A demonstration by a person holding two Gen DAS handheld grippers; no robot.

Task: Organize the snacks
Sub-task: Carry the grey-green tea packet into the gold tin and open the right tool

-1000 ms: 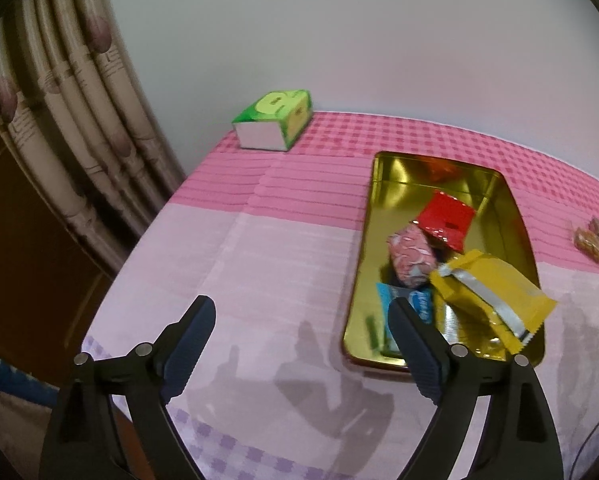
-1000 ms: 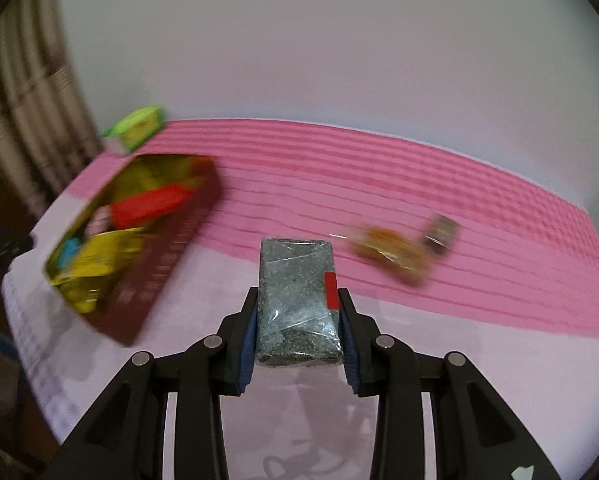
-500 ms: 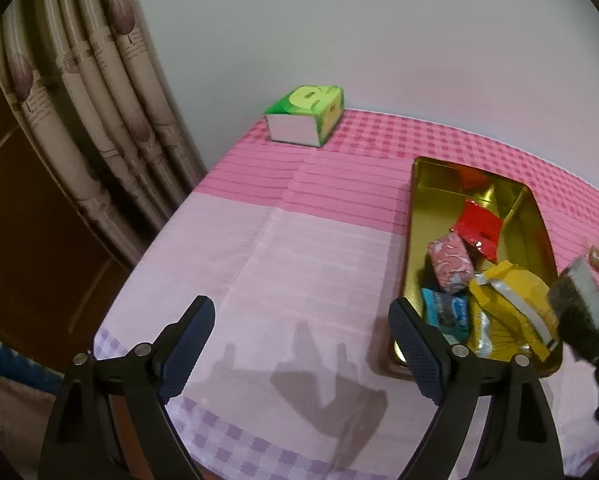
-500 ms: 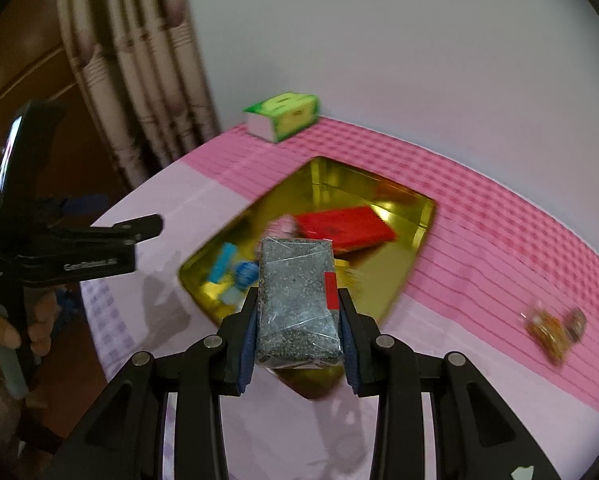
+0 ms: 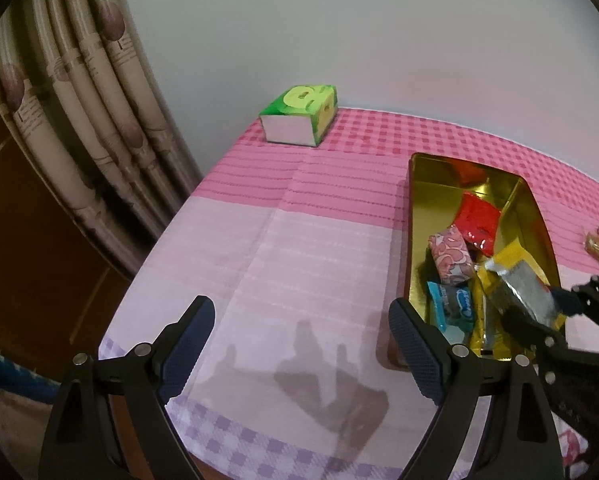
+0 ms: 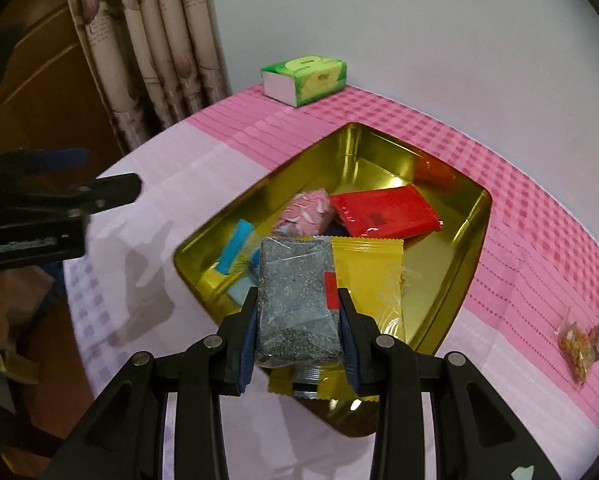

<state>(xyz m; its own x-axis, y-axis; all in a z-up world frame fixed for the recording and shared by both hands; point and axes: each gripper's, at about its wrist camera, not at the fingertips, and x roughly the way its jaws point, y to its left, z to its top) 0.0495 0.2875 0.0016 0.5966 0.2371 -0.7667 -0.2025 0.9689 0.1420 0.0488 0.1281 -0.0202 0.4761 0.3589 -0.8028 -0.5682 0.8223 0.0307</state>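
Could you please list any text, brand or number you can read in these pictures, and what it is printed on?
None reads clearly.
Green tissue box: large pale symbol and small mark, blurred.
Blue snack wrapper in gold tin: white lettering, blurred.
Left gripper: pale lettering on its body, blurred.

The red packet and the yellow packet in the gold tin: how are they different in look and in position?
The red packet lies flat toward the far end of the gold tin; the yellow packet lies at the near end, reaching over the near rim. The red packet is fully visible; the yellow packet is partly hidden behind the grey snack bar held in the right hand-held gripper. The red one is wider, the yellow one longer and narrower. Both are sealed, glossy wrappers.
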